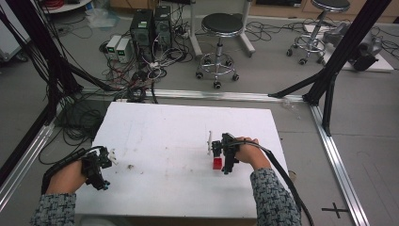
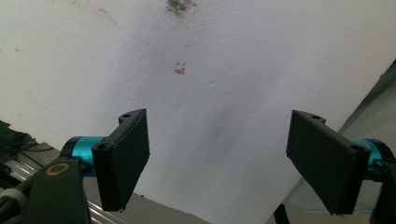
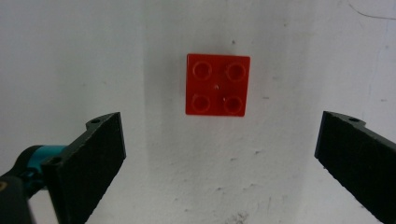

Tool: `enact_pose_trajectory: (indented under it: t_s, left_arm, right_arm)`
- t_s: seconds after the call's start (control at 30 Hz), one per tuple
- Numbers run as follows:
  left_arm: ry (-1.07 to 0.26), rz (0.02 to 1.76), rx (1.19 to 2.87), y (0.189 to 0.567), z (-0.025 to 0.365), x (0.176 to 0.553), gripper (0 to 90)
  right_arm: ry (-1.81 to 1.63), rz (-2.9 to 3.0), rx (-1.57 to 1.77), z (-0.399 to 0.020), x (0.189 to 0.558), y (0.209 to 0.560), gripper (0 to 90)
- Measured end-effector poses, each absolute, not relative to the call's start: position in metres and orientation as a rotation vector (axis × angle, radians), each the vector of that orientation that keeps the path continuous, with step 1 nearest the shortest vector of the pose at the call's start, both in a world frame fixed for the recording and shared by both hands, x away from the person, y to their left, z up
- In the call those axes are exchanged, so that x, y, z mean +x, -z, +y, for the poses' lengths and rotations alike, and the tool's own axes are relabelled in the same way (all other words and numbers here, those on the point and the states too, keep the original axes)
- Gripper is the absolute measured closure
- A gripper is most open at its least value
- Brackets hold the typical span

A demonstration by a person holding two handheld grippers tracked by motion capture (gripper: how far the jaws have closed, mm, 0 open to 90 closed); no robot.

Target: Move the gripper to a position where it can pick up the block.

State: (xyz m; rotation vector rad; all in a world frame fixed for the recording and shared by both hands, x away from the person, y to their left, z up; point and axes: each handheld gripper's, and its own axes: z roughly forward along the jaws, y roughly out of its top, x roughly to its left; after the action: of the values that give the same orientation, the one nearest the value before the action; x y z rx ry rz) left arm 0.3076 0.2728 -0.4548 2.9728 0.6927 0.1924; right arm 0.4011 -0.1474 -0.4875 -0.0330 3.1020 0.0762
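A red four-stud brick point(image 3: 216, 85) lies flat on the white table point(image 1: 164, 132), studs up; in the high view the red brick point(image 1: 217, 163) sits right of centre. My right gripper point(image 3: 219, 163) hovers over it, jaws wide open, the brick ahead of the fingertips and apart from them. From above, the right gripper point(image 1: 221, 153) sits just above and right of the brick. My left gripper point(image 2: 229, 163) is open with nothing between its jaws, over the table's near left edge; in the high view the left gripper point(image 1: 104, 162) is at the table's left side.
A small dark smudge point(image 1: 130, 166) and faint coloured marks point(image 2: 180, 70) mark the table top. A thin white strip point(image 1: 210, 141) stands just beyond the brick. Past the table are stools point(image 1: 220, 42), computer boxes point(image 1: 150, 26), tangled cables and black frame posts point(image 1: 329, 75).
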Motion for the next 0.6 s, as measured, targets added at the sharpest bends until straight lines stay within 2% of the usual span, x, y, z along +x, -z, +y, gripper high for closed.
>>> enact_pose_trajectory:
  t_s: [0.6]
  left_arm:
    - [-0.189, 0.696, 2.969, 0.455, 0.274, 0.308, 21.7]
  right_arm:
    - [-0.037, 3.128, -0.028, -0.127, 0.402, 0.518, 1.0]
